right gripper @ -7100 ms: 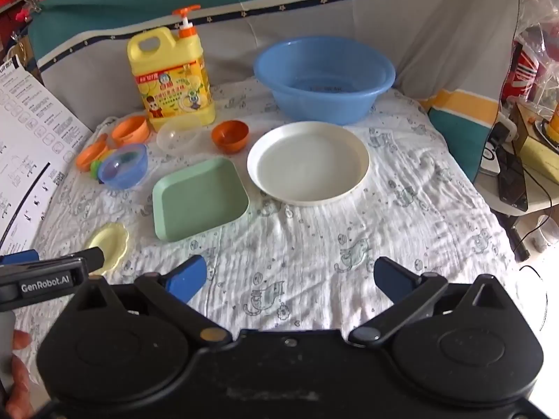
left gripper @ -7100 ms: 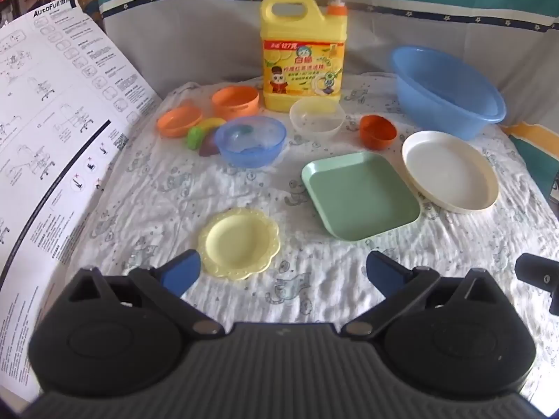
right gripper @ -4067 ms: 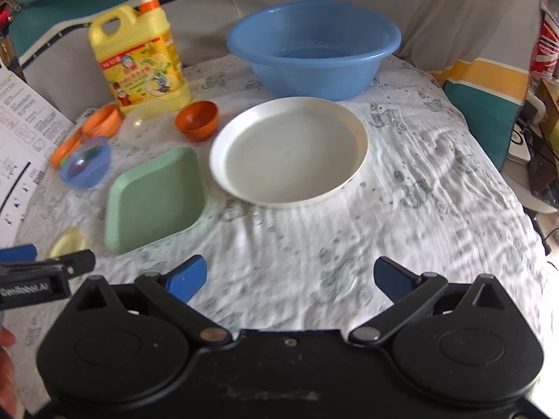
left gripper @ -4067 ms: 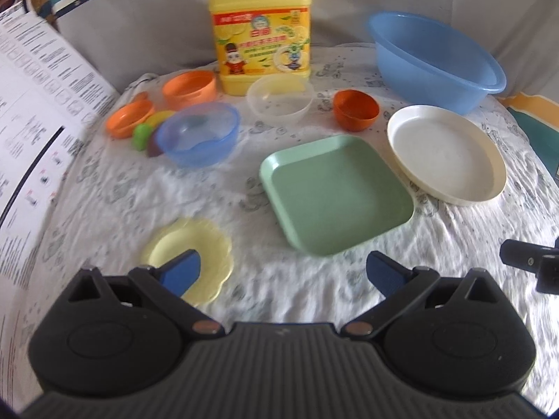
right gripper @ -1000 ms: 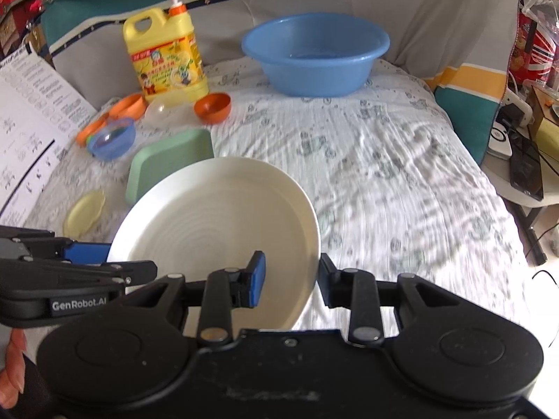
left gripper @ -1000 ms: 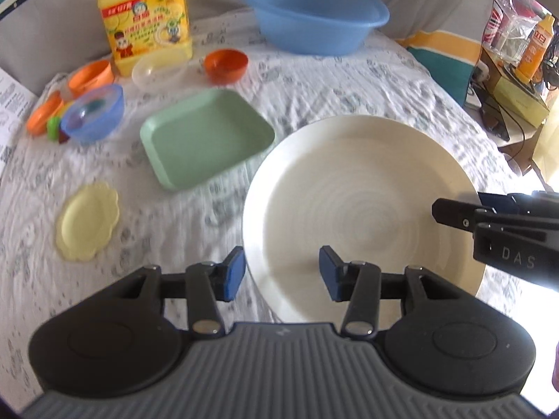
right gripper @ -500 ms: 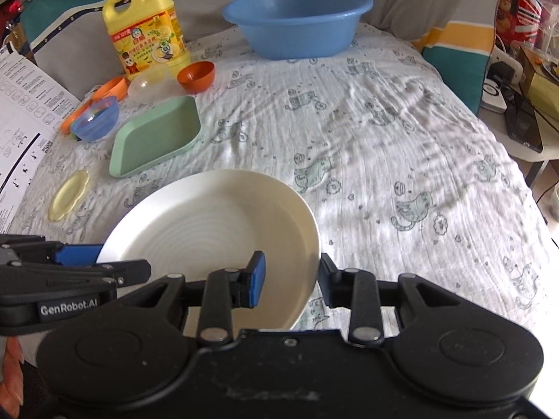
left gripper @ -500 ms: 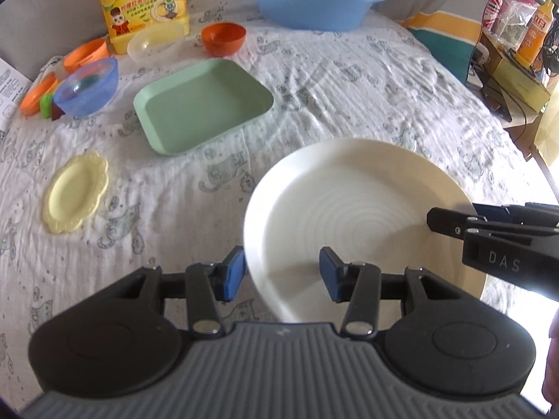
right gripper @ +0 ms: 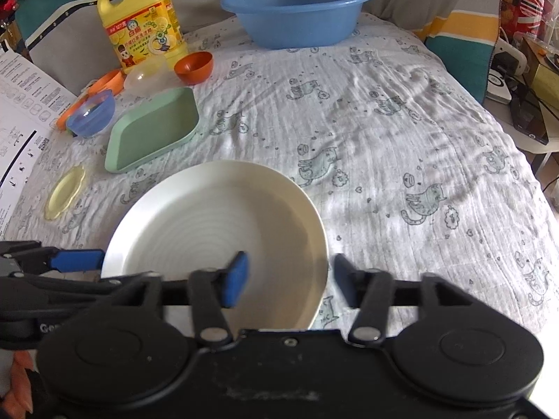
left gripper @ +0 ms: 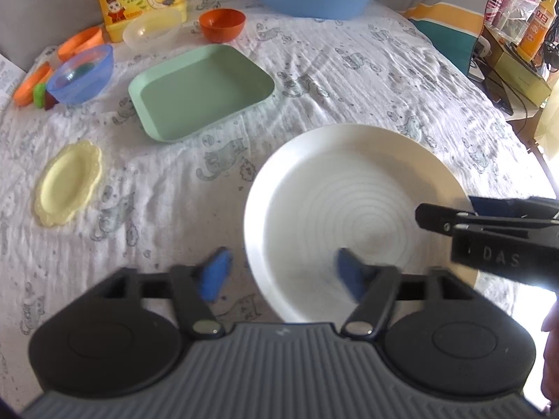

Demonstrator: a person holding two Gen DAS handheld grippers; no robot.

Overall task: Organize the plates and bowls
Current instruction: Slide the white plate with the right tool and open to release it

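Between the spread fingers of each claw sat the white plate (left gripper: 353, 206). The left claw (left gripper: 283, 272) and the right claw (right gripper: 290, 276) had both let go a moment before and now gripped nothing. That plate lay flat on the cloth at the near edge, well apart from the green tray (left gripper: 201, 87) and yellow dish (left gripper: 68, 183). It looked set down, so another dish could come next.

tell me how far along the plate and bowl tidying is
Early. The large white round plate sits near the front of the cloth, straddled by the open left gripper and right gripper; neither grips it. Left: green square tray, yellow scalloped dish, small blue bowl, orange bowl, all unstacked.
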